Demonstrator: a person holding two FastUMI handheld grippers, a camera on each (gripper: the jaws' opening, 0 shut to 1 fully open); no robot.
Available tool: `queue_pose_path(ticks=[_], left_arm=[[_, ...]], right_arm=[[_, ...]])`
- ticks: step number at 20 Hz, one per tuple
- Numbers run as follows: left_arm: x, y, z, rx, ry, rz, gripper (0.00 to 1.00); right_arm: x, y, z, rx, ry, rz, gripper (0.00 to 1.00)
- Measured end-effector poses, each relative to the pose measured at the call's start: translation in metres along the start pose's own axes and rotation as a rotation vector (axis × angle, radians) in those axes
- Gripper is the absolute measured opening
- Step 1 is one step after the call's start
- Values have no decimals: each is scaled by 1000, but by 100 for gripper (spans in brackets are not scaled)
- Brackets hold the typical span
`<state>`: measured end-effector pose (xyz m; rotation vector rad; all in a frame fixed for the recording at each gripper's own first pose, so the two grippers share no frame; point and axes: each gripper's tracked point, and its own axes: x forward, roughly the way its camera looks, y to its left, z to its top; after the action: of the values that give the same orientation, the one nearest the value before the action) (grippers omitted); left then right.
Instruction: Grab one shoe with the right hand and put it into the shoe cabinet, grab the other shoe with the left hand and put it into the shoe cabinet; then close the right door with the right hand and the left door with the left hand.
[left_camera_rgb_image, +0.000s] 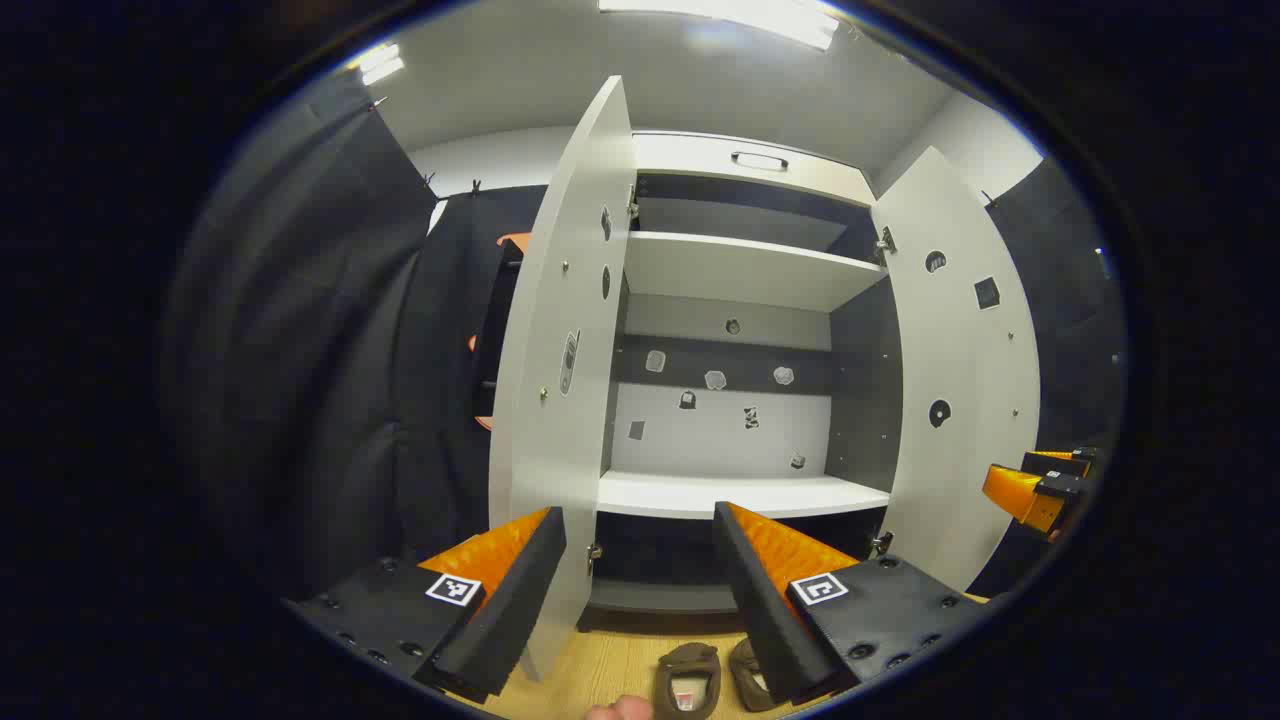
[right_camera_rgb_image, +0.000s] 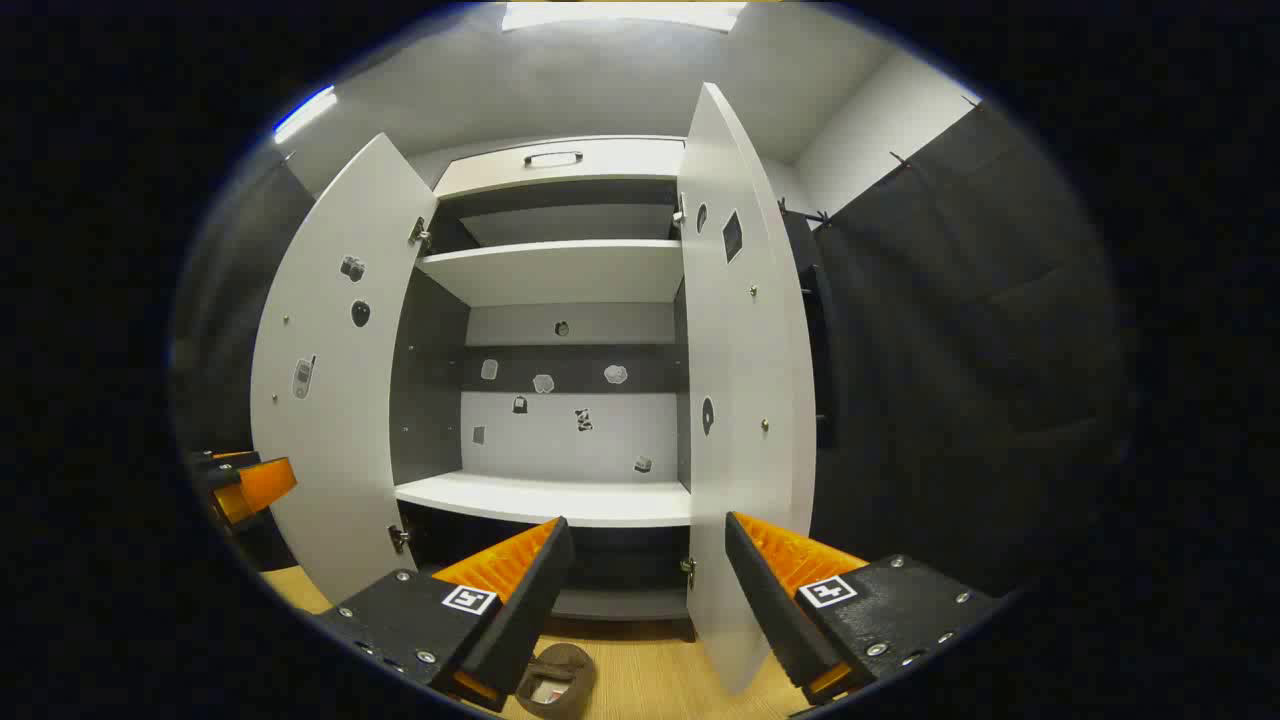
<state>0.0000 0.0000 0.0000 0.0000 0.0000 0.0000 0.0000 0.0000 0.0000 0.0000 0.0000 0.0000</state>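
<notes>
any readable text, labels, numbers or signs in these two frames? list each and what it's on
No readable words or numbers.
Square coded markers on the left gripper and right gripper: patterns, not text.
Stickers on the shoe cabinet back panel and doors: too small to read.
Insole label in the shoe: blurred, unreadable.

We find the shoe cabinet (left_camera_rgb_image: 745, 300) with both doors swung wide, leaving its front unobstructed. The left door (left_camera_rgb_image: 560, 350) and right door (right_camera_rgb_image: 745, 380) flank the opening edge-on. The lower shelf (left_camera_rgb_image: 740, 492) lies bare, with tall room above it up to the upper shelf (right_camera_rgb_image: 560, 270). Two shoes (left_camera_rgb_image: 690, 680) occupy the floor (left_camera_rgb_image: 610, 665) before the cabinet.
</notes>
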Motion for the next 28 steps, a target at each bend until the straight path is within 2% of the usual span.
queue_pose_path(ticks=[2,4,7,8,21,27,28], left_arm=[[1,0,1,5,-3,0,97],[1,0,3,7,-8,0,94],[1,1,2,7,-5,3,94],[0,2,2,7,-5,4,97],[-2,4,2,8,-2,16,96],[-5,8,3,3,-7,27,97],[-5,9,2,2,-6,29,94]], right_arm=[[0,2,0,-5,-1,4,94],[0,5,0,-10,1,10,94],[-1,6,0,-15,0,12,94],[-1,6,-1,-14,1,14,94],[-1,12,0,-22,1,26,94],[9,23,2,-19,-9,55,94],[13,26,-3,-18,-1,58,94]])
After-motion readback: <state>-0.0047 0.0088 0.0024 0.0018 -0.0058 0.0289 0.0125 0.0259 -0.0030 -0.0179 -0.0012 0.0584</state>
